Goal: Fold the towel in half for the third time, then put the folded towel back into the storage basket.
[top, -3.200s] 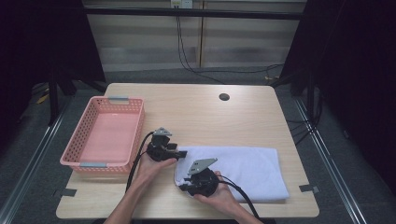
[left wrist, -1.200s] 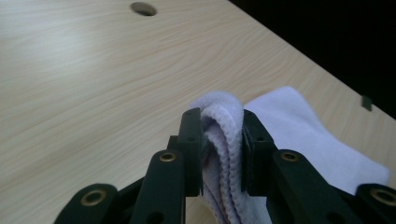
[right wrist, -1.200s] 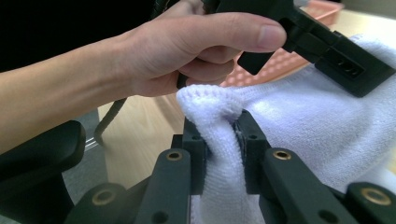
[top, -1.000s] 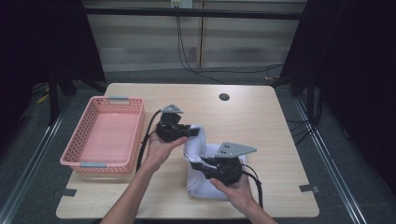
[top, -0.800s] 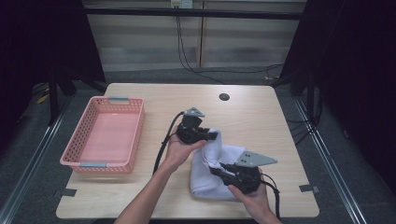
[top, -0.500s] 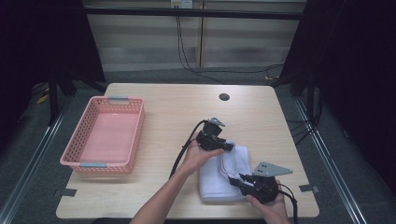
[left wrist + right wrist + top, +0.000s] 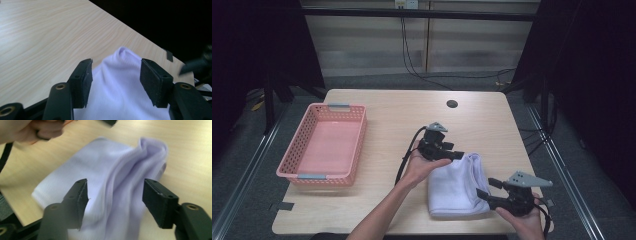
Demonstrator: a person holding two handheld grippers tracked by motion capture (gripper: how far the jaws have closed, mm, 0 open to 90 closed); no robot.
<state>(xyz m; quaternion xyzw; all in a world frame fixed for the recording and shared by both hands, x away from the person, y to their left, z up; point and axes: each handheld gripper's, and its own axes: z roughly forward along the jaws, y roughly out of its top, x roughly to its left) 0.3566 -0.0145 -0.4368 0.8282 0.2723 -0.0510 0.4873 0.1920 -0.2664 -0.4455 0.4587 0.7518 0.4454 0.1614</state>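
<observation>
High view shows a white folded towel (image 7: pixel 457 187) lying on the wooden table (image 7: pixel 387 107), in the lower right part of the frame. It is folded to a thick, nearly rectangular pad, with soft rounded edges on its right side where the layers bend over. The cloth is plain, with a fine ribbed weave that is visible in the right gripper view (image 7: pixel 107 185); there one upper corner stands up in loose wrinkles.

Left gripper (image 7: pixel 455 156) is at the upper edge of the towel, held by the left hand (image 7: pixel 422 165). In the left gripper view its jaws have just been opening; they stand apart now, with a raised corner of the towel (image 7: pixel 125 82) between them, and the pads do not press on it.

Right gripper (image 7: pixel 484 189) is at the lower right edge of the towel. Its jaws have just been opening too, and they stand wide over the cloth without pinching it.

A pink plastic basket (image 7: pixel 304 150) stands at the left of the table, well apart from the towel.
</observation>
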